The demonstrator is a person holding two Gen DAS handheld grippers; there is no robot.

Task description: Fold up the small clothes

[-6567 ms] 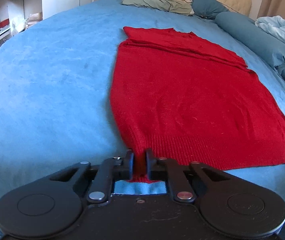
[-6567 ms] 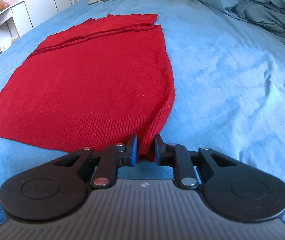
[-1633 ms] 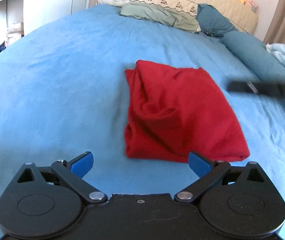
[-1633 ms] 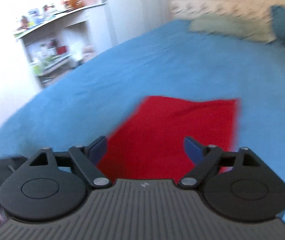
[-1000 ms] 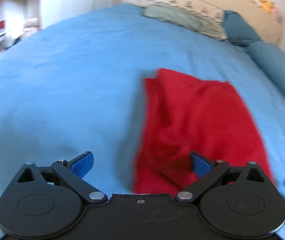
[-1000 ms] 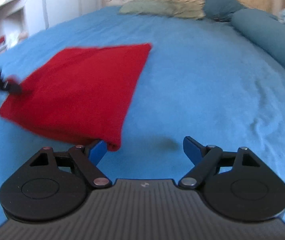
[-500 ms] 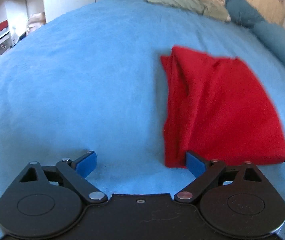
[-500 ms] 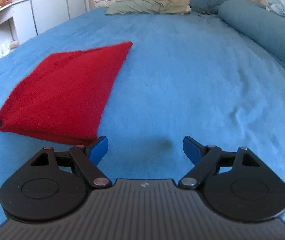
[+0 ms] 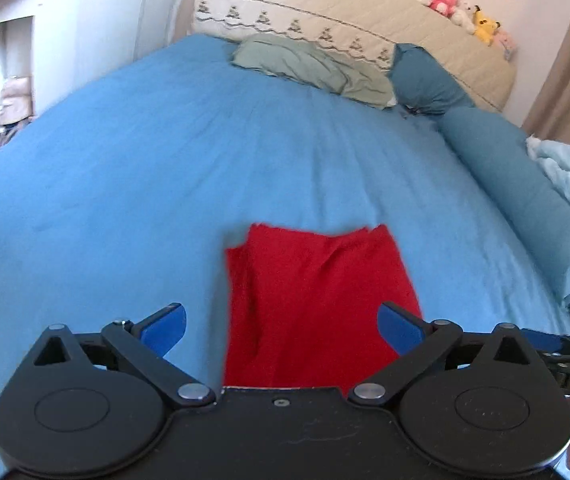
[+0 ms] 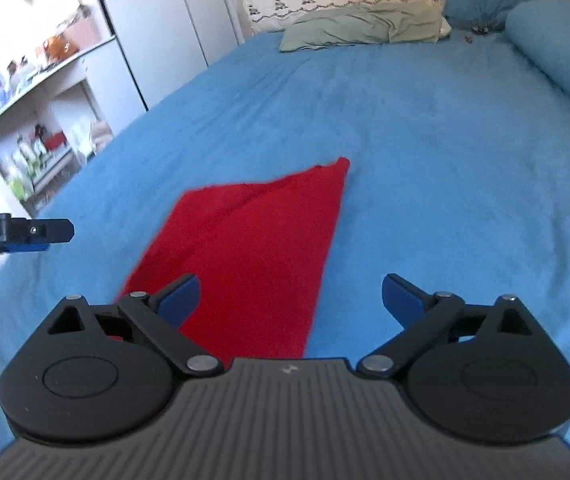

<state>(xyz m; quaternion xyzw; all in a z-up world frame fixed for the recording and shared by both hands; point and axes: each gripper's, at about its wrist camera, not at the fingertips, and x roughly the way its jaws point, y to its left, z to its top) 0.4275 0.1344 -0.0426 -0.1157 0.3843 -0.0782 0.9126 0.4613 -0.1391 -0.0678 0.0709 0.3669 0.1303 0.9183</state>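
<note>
Since ~6.6 s ago the red garment [image 9: 317,308] has gone from a long flat spread, pinched at its near hem by both grippers, to a compact folded packet on the blue bed [image 9: 165,168]; since 0.5 s ago both cams have pulled up and back, so the packet sits lower and more central in the left wrist view.

Packet lies mid-bed toward the near edge, well apart from the green pillow [image 9: 309,68] and teal bolster [image 9: 525,172]. Left side shows stacked layers w/ a visible step; a crease runs diagonally across the top. Far right corner pokes up to a point in the right wrist view [image 10: 341,162].

Step in hand, by my read: fold looks done, grippers backing off. To do it well: lift straight off w/o snagging knit, then check the edges. If tidying, press the raised far corner flat and nudge the left-side layers flush rather than regrasping, since a pinch would drag the top layer and undo the stack.

Left gripper [image 9: 281,324]: jaws spread wide, released, nothing between them; it hovers over the packet's near end, contact not evident. Right gripper [image 10: 291,300]: also wide open, empty, above the packet's right edge and bare bed. Motion blur on cloth, so fine wrinkles unclear.
</note>
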